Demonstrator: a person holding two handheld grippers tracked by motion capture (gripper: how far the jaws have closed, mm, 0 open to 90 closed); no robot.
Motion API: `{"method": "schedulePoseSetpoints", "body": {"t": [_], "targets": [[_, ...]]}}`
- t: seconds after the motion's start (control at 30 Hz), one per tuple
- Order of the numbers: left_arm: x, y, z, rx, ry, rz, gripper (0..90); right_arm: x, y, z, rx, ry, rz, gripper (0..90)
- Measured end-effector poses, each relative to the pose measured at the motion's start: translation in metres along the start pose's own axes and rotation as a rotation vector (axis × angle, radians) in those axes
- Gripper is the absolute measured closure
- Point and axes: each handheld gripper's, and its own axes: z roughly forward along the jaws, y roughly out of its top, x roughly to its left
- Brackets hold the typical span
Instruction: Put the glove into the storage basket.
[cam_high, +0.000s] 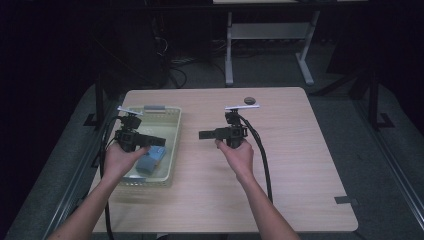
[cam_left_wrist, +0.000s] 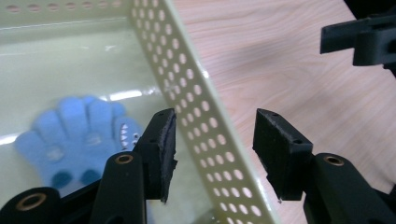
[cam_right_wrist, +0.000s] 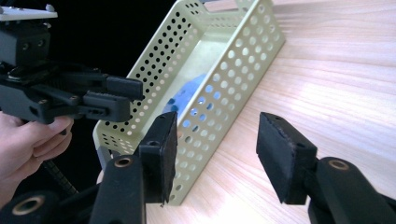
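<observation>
Basket (cam_high: 172, 131): one, perforated pale metal.
Glove (cam_left_wrist: 79, 135): one, blue, inside.
My left gripper (cam_left_wrist: 215, 154): jaws apart.
My right gripper (cam_right_wrist: 217, 156): jaws apart.

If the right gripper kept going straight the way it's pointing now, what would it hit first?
Most likely the perforated side wall of the basket. The right gripper points across bare table at it, jaws open and empty. Depth is unclear, so height could matter.

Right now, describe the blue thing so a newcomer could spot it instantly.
Start at the wooden table, then the pale perforated basket on its left side. Inside, on the basket floor toward the person's end, lies the blue glove, fingers spread. It is the only blue, soft item there, beside the left claw.
</observation>
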Motion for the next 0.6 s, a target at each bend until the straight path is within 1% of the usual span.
{"method": "schedulePoseSetpoints", "body": {"t": [0.1, 0.2, 0.23, 0.33, 0.4, 0.57, 0.6], "targets": [[-0.005, 0.0, 0.001, -0.006, -0.016, 0.009, 46.4, -0.003, 0.0, -0.007, -0.006, -0.011, -0.001, 46.6], [-0.009, -0.001, 0.004, -0.013, -0.033, 0.008, 44.9, -0.006, 0.0, -0.013, -0.014, -0.019, 0.002, 45.5], [-0.01, -0.001, 0.005, -0.009, -0.039, 0.017, 44.5, -0.007, 0.0, -0.016, -0.016, -0.02, 0.005, 45.1], [-0.013, -0.001, 0.006, -0.012, -0.048, 0.017, 43.8, -0.009, -0.001, -0.021, -0.023, -0.026, 0.005, 44.1], [-0.016, 0.0, 0.008, -0.015, -0.064, 0.017, 43.4, -0.011, -0.001, -0.025, -0.029, -0.025, 0.013, 43.6], [-0.022, 0.001, 0.008, -0.025, -0.076, 0.024, 42.2, -0.017, -0.004, -0.031, -0.031, -0.029, 0.017, 42.2], [-0.023, 0.001, 0.009, -0.021, -0.076, 0.032, 41.8, -0.019, -0.005, -0.033, -0.031, -0.03, 0.021, 41.6]]}}
